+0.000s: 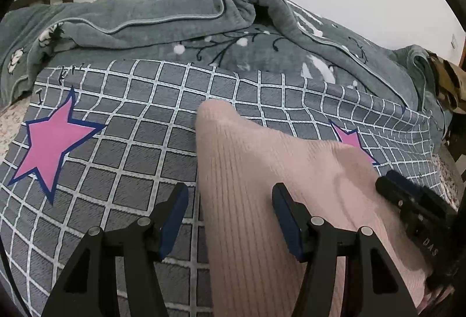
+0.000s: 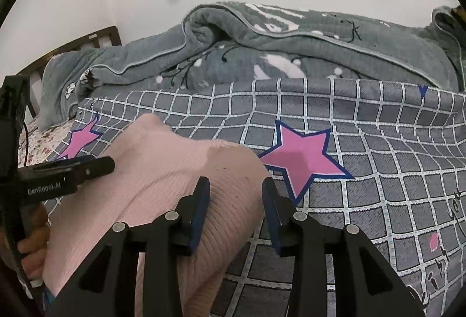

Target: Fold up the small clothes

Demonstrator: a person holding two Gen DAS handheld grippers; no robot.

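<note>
Garment (image 1: 262,200) on checked sheet (image 1: 131,159); rumpled blanket (image 1: 174,25) behind; stars (image 2: 303,159) flank garment left, right.

My left tool (image 1: 230,218) is matt black plastic with blue pads. The pink garment (image 1: 262,200) is ribbed knit; the checked sheet (image 1: 131,156) smooth cloth; the grey blanket (image 1: 174,31) fuzzy fleece.

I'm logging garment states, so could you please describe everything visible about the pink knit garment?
The pink knit garment is pale pink with fine ribbing and looks soft and stretchy. It lies bunched, not flat, on the grey checked sheet, one narrow end pointing toward the blanket. The left gripper and right gripper are both open over its edges, neither clamping it.
</note>
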